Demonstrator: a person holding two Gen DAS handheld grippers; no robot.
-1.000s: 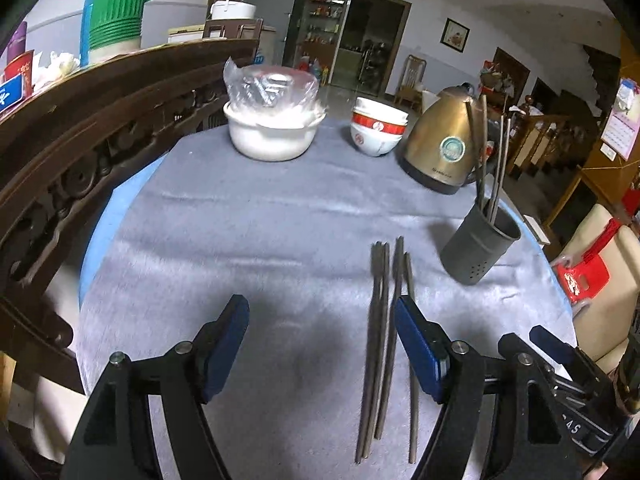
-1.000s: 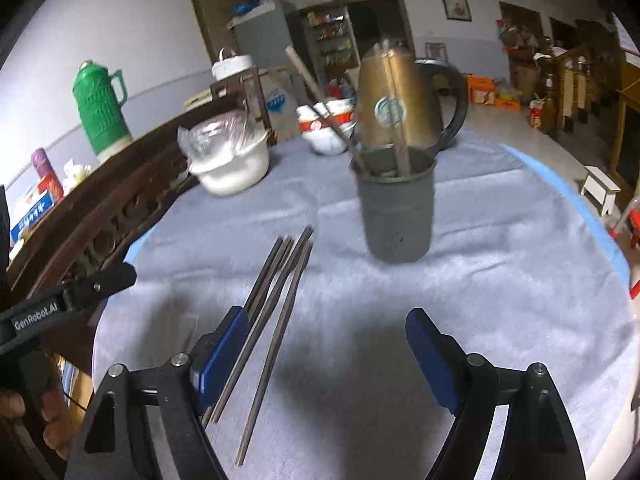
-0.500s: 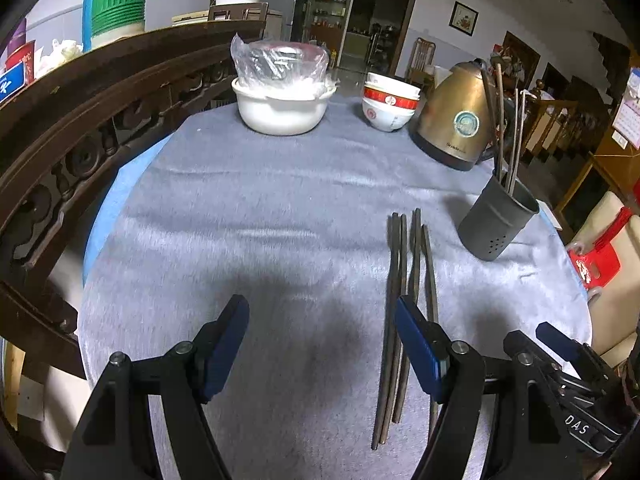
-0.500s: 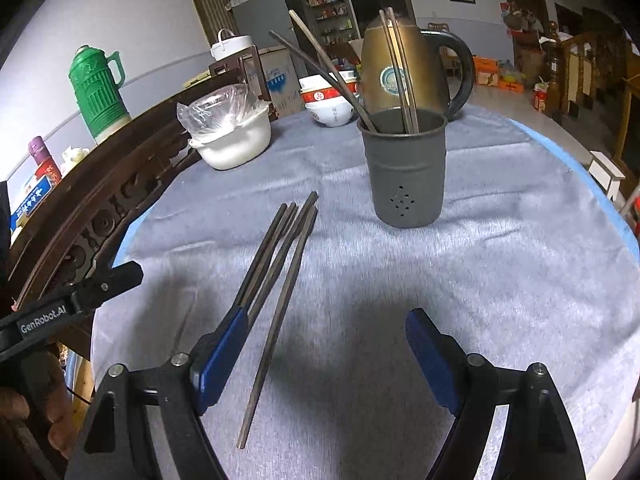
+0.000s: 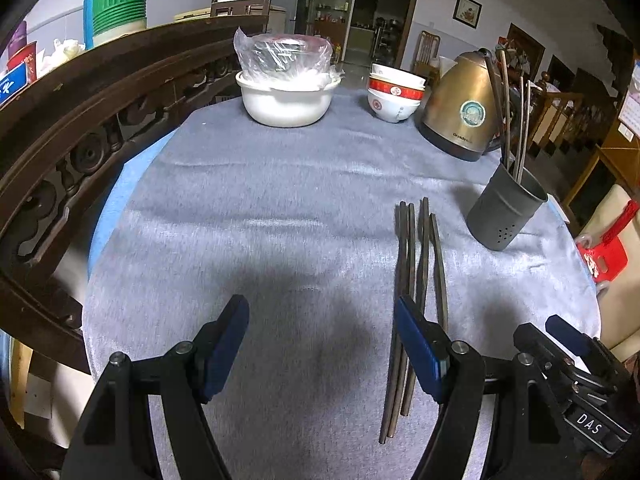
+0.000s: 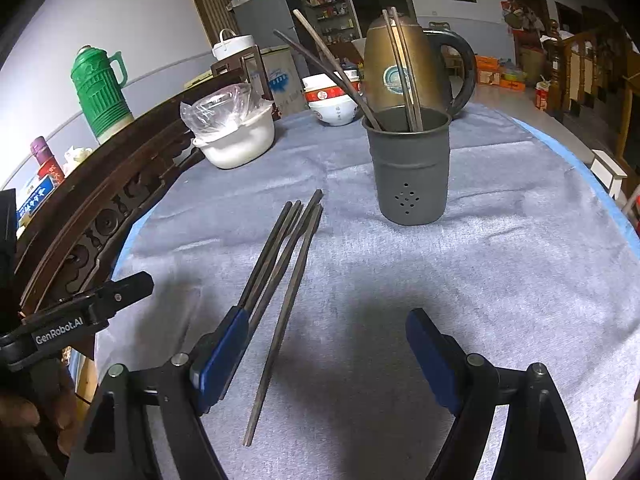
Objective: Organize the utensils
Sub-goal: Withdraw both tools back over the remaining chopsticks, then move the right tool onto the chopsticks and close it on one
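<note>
Several dark chopsticks (image 5: 416,272) (image 6: 288,252) lie side by side on the grey cloth. A dark grey holder cup (image 5: 505,214) (image 6: 408,168) stands upright beyond them with several chopsticks in it. My left gripper (image 5: 322,344) hangs open above the cloth; its right finger overlaps the near ends of the loose chopsticks in the left wrist view. My right gripper (image 6: 326,354) is open too, nothing between its pads, with the chopsticks passing by its left finger. The right gripper also shows at the lower right of the left wrist view (image 5: 568,340).
At the table's far side stand a white pot with a plastic-wrapped bowl (image 5: 286,92), stacked red-banded bowls (image 5: 394,94) and a brass kettle (image 5: 460,108). A carved wooden rail (image 5: 80,120) curves along the left. A red stool (image 5: 606,254) sits off the right edge.
Both views have tilted a little further down, so the chopsticks and cup sit higher in frame. Neither gripper's opening has changed and nothing on the table has moved.
</note>
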